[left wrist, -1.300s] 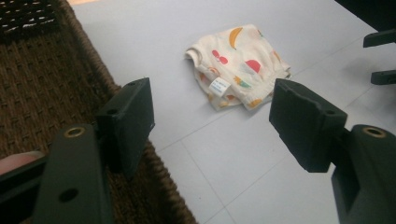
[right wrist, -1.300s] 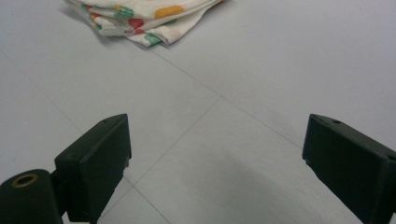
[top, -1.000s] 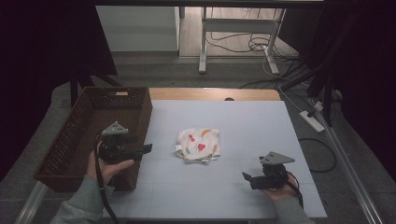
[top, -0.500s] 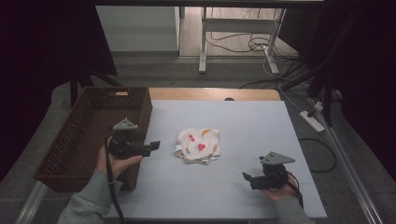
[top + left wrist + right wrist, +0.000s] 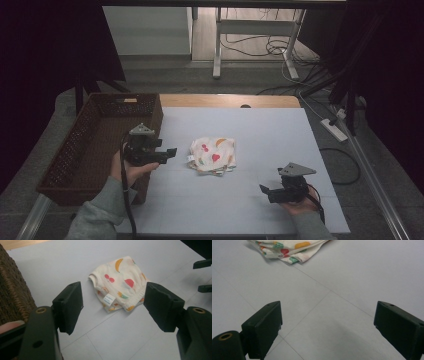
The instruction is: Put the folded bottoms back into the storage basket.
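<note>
A: What step is in hand?

B: Judging from the layout, the approach step. The left gripper (image 5: 171, 151) is hovering just beside the folded printed cloth (image 5: 212, 156), its jaws pointing toward the cloth. In the left gripper view the jaws are standing wide apart with nothing between them, and the cloth (image 5: 119, 283) is lying ahead of them, not yet inside the gap.

A: Where is the cloth lying?

B: It is lying flat on the pale blue table surface (image 5: 260, 130), near the middle, folded into a rough square with a small white label (image 5: 109, 299) showing at its near edge. The wicker basket (image 5: 87, 145) is standing at the left edge of the table, well apart from the cloth.

A: What is the right gripper doing?

B: The right gripper (image 5: 264, 190) is sitting low near the front right of the table, well apart from the cloth. Its jaws are also standing wide and are holding nothing; in the right gripper view the cloth (image 5: 287, 247) is showing far ahead at the top.

A: What is the next move calling for?

B: Probably a short advance and descent of the left gripper so one jaw is passing over and one under, or both around, the folded edge near the label. The grip should be taking all layers at once; catching only the top layer would likely be unfolding the stack when lifted. The basket appears to be the probable destination.
</note>
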Action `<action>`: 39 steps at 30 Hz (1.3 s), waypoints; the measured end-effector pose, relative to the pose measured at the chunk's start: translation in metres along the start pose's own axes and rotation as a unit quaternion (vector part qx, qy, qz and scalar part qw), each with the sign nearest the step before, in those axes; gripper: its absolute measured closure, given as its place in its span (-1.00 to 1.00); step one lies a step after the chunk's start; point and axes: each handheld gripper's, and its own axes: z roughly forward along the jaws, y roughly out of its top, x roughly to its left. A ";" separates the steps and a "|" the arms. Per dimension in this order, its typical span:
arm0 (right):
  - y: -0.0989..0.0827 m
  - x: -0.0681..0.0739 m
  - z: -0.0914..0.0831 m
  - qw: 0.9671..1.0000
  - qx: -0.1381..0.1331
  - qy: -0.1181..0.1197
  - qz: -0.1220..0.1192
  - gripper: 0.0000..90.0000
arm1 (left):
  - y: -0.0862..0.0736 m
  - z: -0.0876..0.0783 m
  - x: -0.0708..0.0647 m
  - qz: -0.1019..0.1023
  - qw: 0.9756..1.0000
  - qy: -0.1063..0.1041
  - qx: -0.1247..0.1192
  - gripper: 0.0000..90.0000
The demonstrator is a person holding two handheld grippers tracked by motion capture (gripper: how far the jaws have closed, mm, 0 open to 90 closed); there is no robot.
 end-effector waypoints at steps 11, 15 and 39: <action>0.000 0.000 0.001 1.000 0.000 0.001 0.000 -0.81 | 0.010 0.011 -0.009 0.012 1.000 -0.003 0.007 -0.30; 0.000 0.000 0.001 1.000 0.000 0.001 0.000 -0.81 | 0.014 0.014 -0.012 0.014 1.000 -0.005 0.010 -0.30; -0.001 0.000 0.001 1.000 0.003 0.004 -0.001 -0.81 | 0.032 0.045 -0.016 0.026 0.999 -0.013 0.027 -0.30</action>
